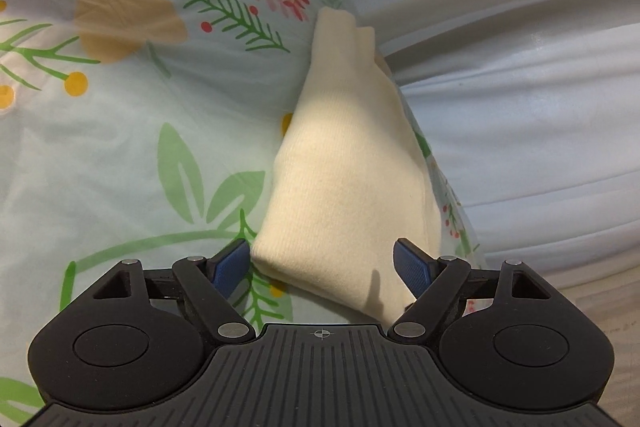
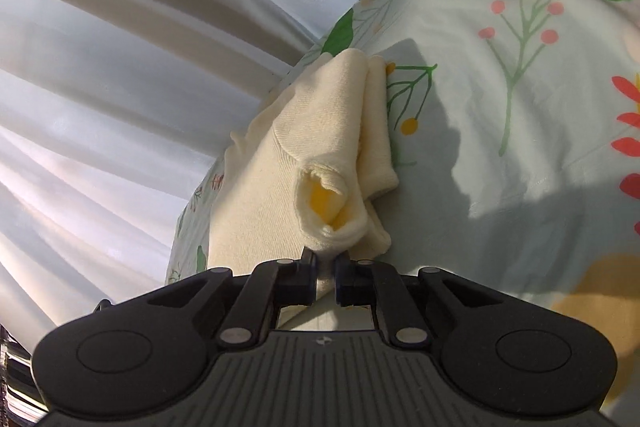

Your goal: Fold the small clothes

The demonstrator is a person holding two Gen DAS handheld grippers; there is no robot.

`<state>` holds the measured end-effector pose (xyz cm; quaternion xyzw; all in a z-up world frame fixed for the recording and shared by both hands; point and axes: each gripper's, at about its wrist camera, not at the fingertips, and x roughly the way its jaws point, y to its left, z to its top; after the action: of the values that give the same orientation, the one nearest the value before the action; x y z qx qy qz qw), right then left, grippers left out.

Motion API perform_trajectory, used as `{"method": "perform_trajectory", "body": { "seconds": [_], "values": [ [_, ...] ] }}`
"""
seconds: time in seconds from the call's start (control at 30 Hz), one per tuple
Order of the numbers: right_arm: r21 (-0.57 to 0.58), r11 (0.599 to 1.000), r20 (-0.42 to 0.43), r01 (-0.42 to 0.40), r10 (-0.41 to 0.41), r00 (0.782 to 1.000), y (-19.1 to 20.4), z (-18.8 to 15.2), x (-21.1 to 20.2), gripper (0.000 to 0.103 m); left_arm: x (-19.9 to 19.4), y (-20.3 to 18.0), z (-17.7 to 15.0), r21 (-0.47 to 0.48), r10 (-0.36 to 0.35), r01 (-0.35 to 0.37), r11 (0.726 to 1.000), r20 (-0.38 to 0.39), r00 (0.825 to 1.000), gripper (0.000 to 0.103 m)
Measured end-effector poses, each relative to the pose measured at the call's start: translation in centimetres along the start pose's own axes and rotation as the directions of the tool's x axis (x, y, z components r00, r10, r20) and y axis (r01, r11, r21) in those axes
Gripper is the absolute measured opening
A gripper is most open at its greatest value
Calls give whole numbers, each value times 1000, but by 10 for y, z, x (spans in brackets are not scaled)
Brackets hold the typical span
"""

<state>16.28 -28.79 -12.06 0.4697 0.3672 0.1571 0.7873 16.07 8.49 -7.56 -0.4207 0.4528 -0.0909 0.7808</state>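
Note:
A small cream knit garment point(image 1: 344, 167) lies folded on the floral sheet point(image 1: 120, 147) near its right edge. My left gripper point(image 1: 322, 269) is open, its blue pads point(image 1: 230, 267) on either side of the garment's near folded end, not clamping it. In the right wrist view the same cream garment point(image 2: 320, 155) is bunched, with a sleeve or leg opening facing the camera. My right gripper point(image 2: 325, 267) is shut on the garment's near edge and holds it slightly raised off the floral sheet point(image 2: 500, 147).
The floral sheet's edge point(image 1: 448, 187) runs just beside the garment. Beyond it hang pale, shiny curtain-like folds point(image 1: 540, 107), which also show in the right wrist view point(image 2: 120, 67). A strip of wooden floor point(image 1: 600, 307) shows at the lower right.

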Motion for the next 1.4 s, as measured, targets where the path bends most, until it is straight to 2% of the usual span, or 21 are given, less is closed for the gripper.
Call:
{"method": "perform_trajectory", "body": {
  "seconds": [0.03, 0.13, 0.17, 0.23, 0.3, 0.47, 0.53, 0.63, 0.73, 0.83, 0.87, 0.9, 0.93, 0.97, 1.03, 1.1, 1.2, 1.27, 1.3, 1.37, 1.4],
  "values": [
    [27, 999, 1, -27, 27, 1000, -2, 3, 0, 7, -3, -1, -1, 6, -1, 1, 1000, 0, 1000, 83],
    [-48, 995, -13, 88, -89, 996, -1, 6, 3, 7, -8, -3, -5, 5, -41, 41, 999, -28, 999, 83],
    [-49, 994, -18, 95, -96, 995, -2, 4, 4, 7, -8, -4, -7, 1, -54, 54, 999, -43, 998, 83],
    [-24, 997, -26, 77, -77, 997, -5, 1, 5, 7, -3, -5, -11, 3, -75, 76, 997, -65, 995, 84],
    [-6, 999, -25, 54, -54, 998, -5, 0, 2, 7, 5, -7, -12, 5, -46, 46, 999, -59, 997, 84],
    [130, 990, -15, -58, 61, 998, -16, 3, -5, 7, 20, -11, -6, -9, -44, 44, 999, -44, 998, 83],
    [127, 991, -9, -50, 52, 999, -18, 4, -7, 7, 20, -13, -2, 11, -13, 14, 1000, -22, 1000, 80],
    [42, 999, -13, 3, -3, 1000, -12, 1, -7, 7, 19, -12, 3, 30, 17, -17, 999, -16, 1000, 73],
    [-106, 985, -12, 136, -138, 990, -3, -1, -1, 8, 16, -10, 5, 54, 39, -38, 998, -12, 999, 68],
    [-234, 948, -3, 214, -221, 975, 11, -5, 2, 9, 13, -10, 3, 94, 70, -68, 993, -18, 997, 69],
    [-270, 932, 1, 243, -252, 968, 17, -6, 2, 13, 11, -12, 1, 123, 88, -86, 989, -16, 996, 70],
    [-308, 906, 16, 291, -301, 954, 23, -8, 1, 22, 8, -14, -1, 148, 114, -111, 983, -11, 993, 79],
    [-347, 871, 36, 347, -357, 933, 29, -9, -1, 30, 2, -19, -6, 187, 175, -177, 966, 29, 984, 89],
    [-380, 842, 44, 383, -397, 917, 34, -10, -2, 45, -3, -22, -9, 222, 213, -222, 949, 66, 975, 91],
    [-456, 793, 24, 403, -442, 897, 44, -15, -7, 53, -12, -28, -17, 313, 254, -273, 910, 99, 962, 92],
    [-543, 738, -11, 401, -484, 875, 53, -24, -9, 73, -18, -33, -25, 361, 283, -298, 884, 97, 954, 94],
    [-624, 679, -44, 386, -524, 851, 66, -40, -12, 88, -21, -42, -38, 411, 348, -358, 838, 102, 932, 95],
    [-640, 641, -43, 425, -581, 813, 74, -47, -11, 96, -20, -49, -44, 442, 398, -408, 799, 118, 910, 95],
    [-644, 629, -31, 436, -591, 806, 78, -50, -12, 99, -19, -53, -47, 463, 424, -431, 774, 127, 897, 95],
    [-658, 628, -16, 416, -564, 826, 85, -54, -19, 99, -17, -59, -51, 504, 450, -456, 733, 143, 881, 95],
    [-659, 626, -14, 417, -564, 825, 87, -54, -19, 99, -16, -62, -53, 519, 464, -467, 716, 148, 874, 95]
  ]
}}
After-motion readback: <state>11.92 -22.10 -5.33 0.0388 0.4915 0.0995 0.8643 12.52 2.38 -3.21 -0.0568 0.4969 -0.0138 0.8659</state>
